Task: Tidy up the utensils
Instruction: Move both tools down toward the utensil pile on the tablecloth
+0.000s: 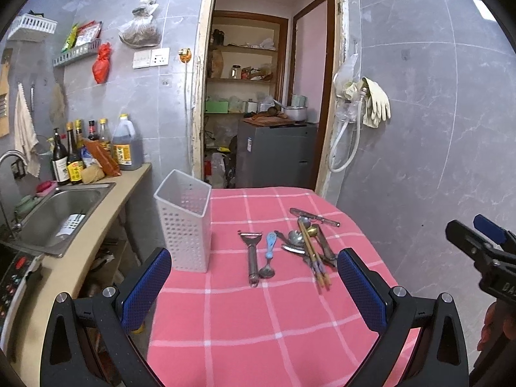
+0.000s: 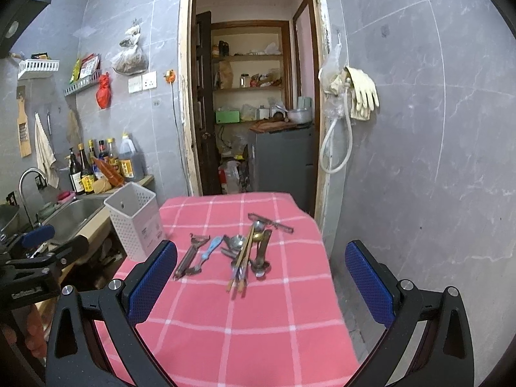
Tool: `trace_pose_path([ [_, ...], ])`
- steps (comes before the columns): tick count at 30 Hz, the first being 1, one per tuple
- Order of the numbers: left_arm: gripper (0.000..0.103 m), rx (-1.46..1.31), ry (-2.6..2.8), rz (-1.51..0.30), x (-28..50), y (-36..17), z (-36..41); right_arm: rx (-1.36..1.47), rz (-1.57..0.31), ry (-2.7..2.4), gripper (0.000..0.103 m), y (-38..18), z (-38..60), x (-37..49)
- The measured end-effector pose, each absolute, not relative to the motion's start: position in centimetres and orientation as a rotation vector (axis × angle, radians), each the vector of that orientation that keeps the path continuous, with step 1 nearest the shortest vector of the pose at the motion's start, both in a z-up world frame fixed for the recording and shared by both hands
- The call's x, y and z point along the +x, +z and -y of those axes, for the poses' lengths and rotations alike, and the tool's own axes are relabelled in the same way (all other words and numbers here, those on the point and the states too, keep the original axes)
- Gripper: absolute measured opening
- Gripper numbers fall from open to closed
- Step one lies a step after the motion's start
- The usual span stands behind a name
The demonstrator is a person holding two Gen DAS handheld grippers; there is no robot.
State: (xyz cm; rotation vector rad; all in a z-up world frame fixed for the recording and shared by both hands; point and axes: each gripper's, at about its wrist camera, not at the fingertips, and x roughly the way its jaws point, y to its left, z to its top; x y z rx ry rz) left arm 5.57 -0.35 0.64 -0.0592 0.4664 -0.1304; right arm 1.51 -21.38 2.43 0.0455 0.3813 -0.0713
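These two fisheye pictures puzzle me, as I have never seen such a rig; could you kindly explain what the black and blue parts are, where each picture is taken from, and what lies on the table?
There is no robot here. A person holds a hand tool in each hand, each with two fingers padded in blue, and a small camera on each tool looks forward along those fingers.

One picture comes from the left gripper, the other from the right gripper. Each also catches the other tool at its edge.

Both grippers are open and hold nothing.

On the pink checked tablecloth stand a white perforated holder, which looks empty, and loose utensils: a peeler, a blue-handled spoon, and a pile of spoons with chopsticks across it. A knife-like piece lies behind.

The job is to sort these, presumably into the holder.
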Motion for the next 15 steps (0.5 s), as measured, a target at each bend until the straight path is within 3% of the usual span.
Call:
trace_pose_path([
  [15,0.103,-0.048,-0.071,-0.448,16.0,-0.7,5.0,0.032,-0.369,0.071,0.102,1.5,25.3,12.9],
])
